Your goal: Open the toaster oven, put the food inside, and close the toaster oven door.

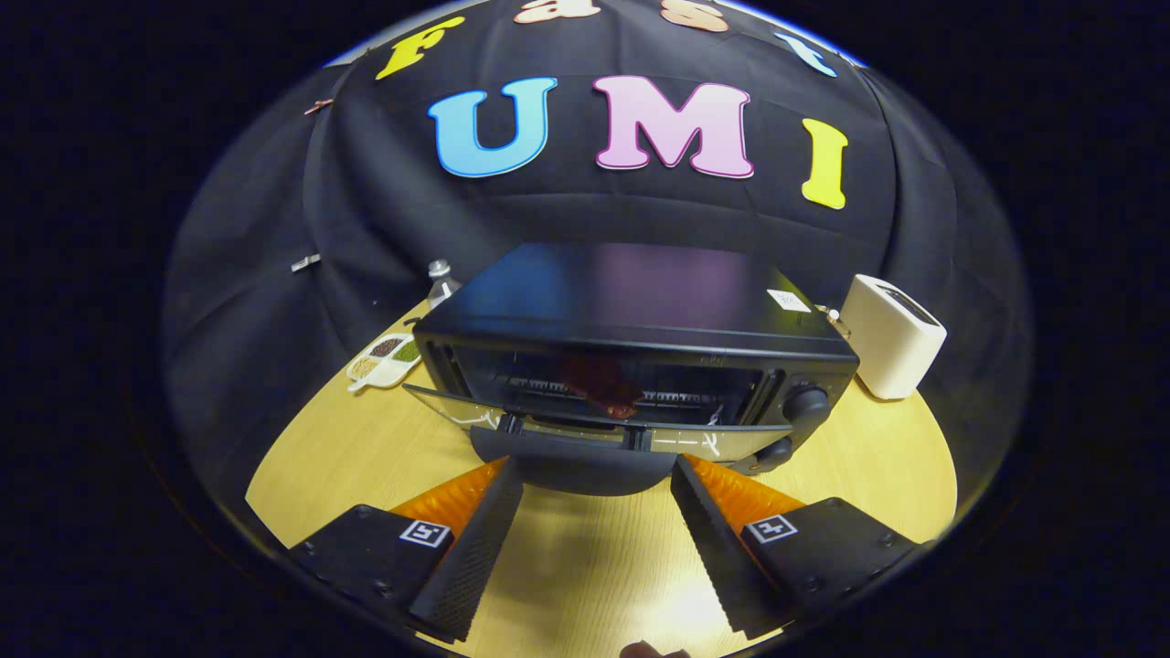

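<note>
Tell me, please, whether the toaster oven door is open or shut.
Open: the toaster oven door is folded down ahead of the open gripper, exposing reddish food on the rack.

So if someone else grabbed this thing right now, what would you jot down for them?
Gripper: open, holding nothing, its fingers just short of the door handle.
Toaster oven: on the wooden table, glass door hanging open.
Food: reddish piece already on the rack inside.
Done: door opened, food in.
Left: lift the door by its handle until it shuts.
</note>
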`<control>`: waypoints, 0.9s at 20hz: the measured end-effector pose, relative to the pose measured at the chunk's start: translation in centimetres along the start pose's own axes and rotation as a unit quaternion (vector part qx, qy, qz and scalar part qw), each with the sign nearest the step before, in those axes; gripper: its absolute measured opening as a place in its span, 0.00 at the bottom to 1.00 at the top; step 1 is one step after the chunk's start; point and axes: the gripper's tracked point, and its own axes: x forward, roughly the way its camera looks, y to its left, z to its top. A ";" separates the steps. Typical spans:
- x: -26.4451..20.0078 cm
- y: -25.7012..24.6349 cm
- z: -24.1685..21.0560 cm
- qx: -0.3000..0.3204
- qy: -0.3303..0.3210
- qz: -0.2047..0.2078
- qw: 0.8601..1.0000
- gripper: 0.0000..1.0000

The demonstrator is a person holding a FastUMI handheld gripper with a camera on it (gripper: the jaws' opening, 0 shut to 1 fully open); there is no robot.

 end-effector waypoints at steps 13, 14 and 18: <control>-8.9 -8.6 8.8 0.002 -0.130 -0.042 0.991 1.00; -10.3 -9.7 9.8 -0.005 -0.144 -0.051 0.988 1.00; -16.3 -13.6 14.3 -0.007 -0.209 -0.086 0.974 1.00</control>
